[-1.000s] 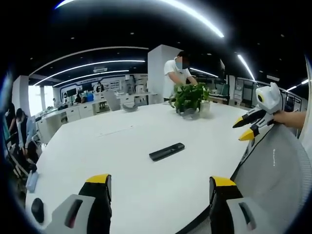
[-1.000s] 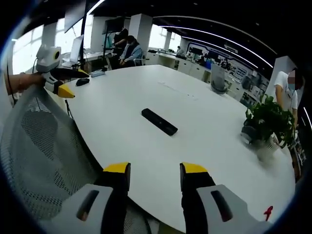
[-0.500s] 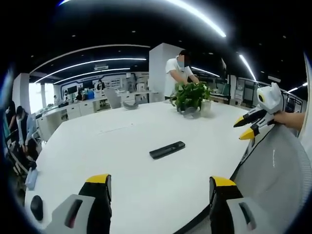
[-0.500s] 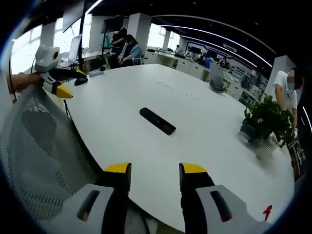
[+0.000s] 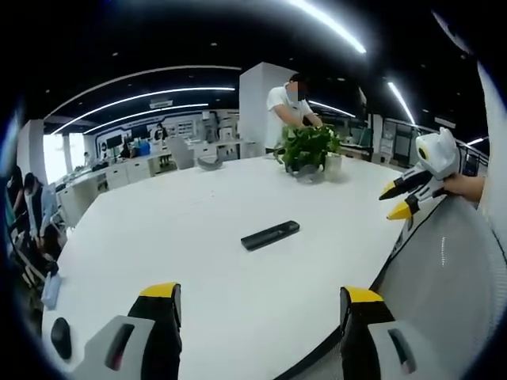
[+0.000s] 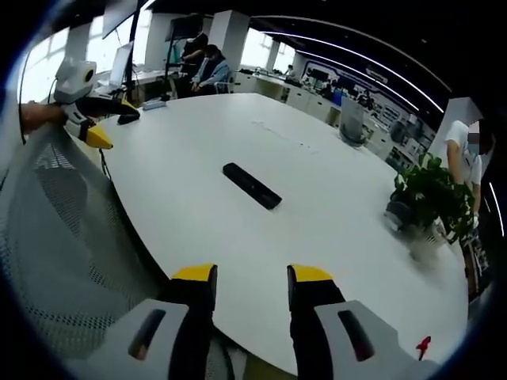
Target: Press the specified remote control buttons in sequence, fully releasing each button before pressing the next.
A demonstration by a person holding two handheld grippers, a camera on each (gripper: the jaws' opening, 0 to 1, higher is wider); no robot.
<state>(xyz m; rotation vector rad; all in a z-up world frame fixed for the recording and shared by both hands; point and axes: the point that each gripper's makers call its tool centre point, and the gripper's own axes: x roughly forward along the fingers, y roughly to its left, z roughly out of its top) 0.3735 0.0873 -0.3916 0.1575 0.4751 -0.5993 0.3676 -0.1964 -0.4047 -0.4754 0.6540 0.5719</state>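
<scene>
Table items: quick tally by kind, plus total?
On the white table:
remote control: 1
potted plant: 1
black mouse: 1
Total: 3

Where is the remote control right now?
The remote control lies flat near the middle of the white table, ahead of both grippers and apart from them, with the potted plant farther back toward the far edge.
</scene>
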